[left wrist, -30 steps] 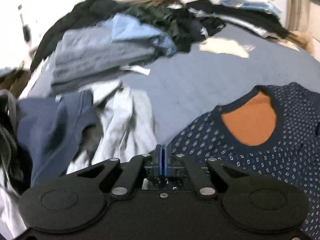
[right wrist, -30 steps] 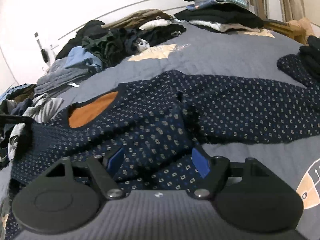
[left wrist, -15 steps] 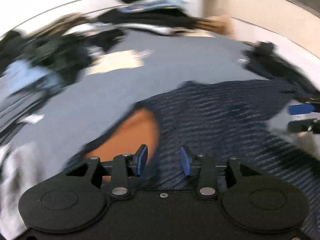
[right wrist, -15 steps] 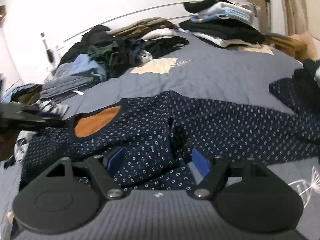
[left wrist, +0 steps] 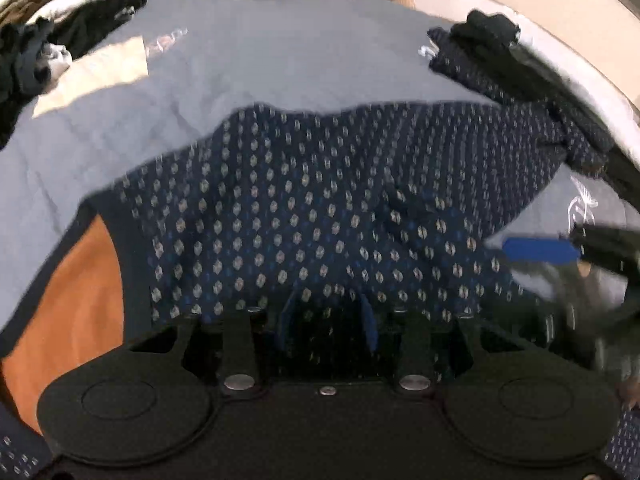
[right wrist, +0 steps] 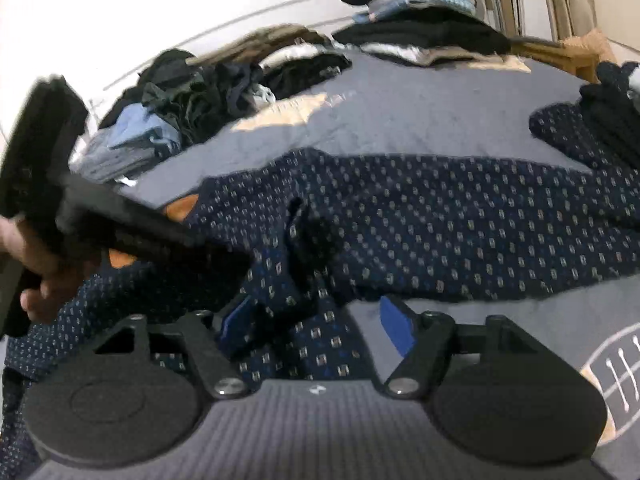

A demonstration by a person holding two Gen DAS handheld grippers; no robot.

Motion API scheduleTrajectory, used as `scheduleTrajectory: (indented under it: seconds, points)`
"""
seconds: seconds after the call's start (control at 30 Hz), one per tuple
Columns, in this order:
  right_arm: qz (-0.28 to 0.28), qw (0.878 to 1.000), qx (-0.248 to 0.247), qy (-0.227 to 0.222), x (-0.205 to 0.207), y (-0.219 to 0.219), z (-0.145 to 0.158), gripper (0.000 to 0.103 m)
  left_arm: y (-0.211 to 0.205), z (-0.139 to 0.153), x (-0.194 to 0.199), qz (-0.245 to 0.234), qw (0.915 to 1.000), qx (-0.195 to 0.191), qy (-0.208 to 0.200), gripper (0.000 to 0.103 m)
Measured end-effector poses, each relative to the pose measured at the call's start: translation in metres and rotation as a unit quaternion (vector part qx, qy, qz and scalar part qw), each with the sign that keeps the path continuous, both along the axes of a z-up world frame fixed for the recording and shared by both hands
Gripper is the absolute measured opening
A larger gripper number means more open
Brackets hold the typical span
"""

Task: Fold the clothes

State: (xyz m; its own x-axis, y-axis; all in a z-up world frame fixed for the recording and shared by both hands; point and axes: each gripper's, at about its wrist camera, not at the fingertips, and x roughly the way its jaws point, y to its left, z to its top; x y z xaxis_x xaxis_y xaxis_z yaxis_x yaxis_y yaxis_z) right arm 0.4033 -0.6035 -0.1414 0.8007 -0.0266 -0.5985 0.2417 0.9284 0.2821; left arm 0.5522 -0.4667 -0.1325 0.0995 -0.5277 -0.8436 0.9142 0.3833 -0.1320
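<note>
A navy knit sweater (left wrist: pixel 300 208) with pale dots lies spread across the grey-blue bedcover (left wrist: pixel 240 72), its orange neck lining (left wrist: pixel 72 300) at the left. My left gripper (left wrist: pixel 328 322) points down onto the sweater's chest right of the collar. Its jaws are closing with dark fabric between the pads. My right gripper (right wrist: pixel 316 330) sits at the sweater's (right wrist: pixel 440 224) near edge. Its jaws are closing around a raised fold, and the left pad touches the cloth. A blurred hand (right wrist: pixel 36 264) holds the left tool at the left of the right wrist view.
Loose dark and blue clothes (right wrist: pixel 192 104) are heaped at the bed's far left. A folded stack (right wrist: pixel 416 12) stands at the far side. A black garment (right wrist: pixel 612 120) lies on the sweater's right sleeve. A wooden chair (right wrist: pixel 580 48) is beyond the bed.
My left gripper swung right from the clothes heap onto the sweater, opened from shut, then narrowed. My right jaws narrowed around the fold. The left tool and hand came into the right wrist view.
</note>
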Motion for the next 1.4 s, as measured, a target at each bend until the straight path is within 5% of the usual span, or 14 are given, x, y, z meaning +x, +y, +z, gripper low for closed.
scheduleTrajectory:
  seconds: [0.03,0.17,0.27,0.37,0.67,0.87,0.93,1.0,1.13,1.17,1.4]
  points:
    - [-0.002,1.000,0.005,0.002,0.003,-0.002,0.000,0.018,0.001,0.000,-0.002,-0.007,1.0000,0.001,0.002,0.013]
    - [-0.011,0.999,0.031,0.005,0.004,-0.007,-0.005,0.012,0.007,0.006,-0.011,-0.018,0.9997,-0.003,-0.015,0.005]
    - [-0.028,0.999,0.044,0.010,-0.001,-0.012,-0.004,0.011,0.020,0.024,-0.006,0.010,0.9990,-0.025,-0.036,0.009]
    - [-0.032,0.998,0.042,0.019,-0.004,-0.017,-0.002,0.011,0.046,0.039,0.010,0.038,0.9979,-0.032,-0.042,0.030]
    - [-0.029,0.998,0.062,0.016,-0.003,-0.021,-0.003,0.012,0.104,0.012,0.024,0.026,0.9955,0.090,-0.018,0.030]
    - [-0.008,0.998,0.058,0.014,0.001,-0.011,-0.002,0.017,0.114,0.003,0.017,0.029,0.9956,0.081,-0.038,0.029]
    - [-0.007,0.998,0.054,0.013,0.001,-0.009,-0.004,0.014,0.117,0.005,0.017,0.034,0.9965,0.070,-0.032,0.013]
    - [-0.014,0.998,0.054,0.015,0.001,-0.009,-0.005,0.012,0.122,0.012,0.022,0.053,0.9973,0.045,-0.024,0.012]
    - [-0.023,0.998,0.058,0.015,0.000,-0.012,-0.006,0.011,0.143,0.038,0.030,0.088,0.9943,0.011,-0.059,0.037]
    - [-0.023,0.998,0.057,0.014,0.000,-0.012,-0.006,0.011,0.148,0.043,0.032,0.090,0.9934,0.010,-0.070,0.036]
    - [-0.018,0.999,0.049,0.013,0.000,-0.010,-0.003,0.011,0.156,0.021,0.030,0.064,0.9900,0.097,-0.081,0.036]
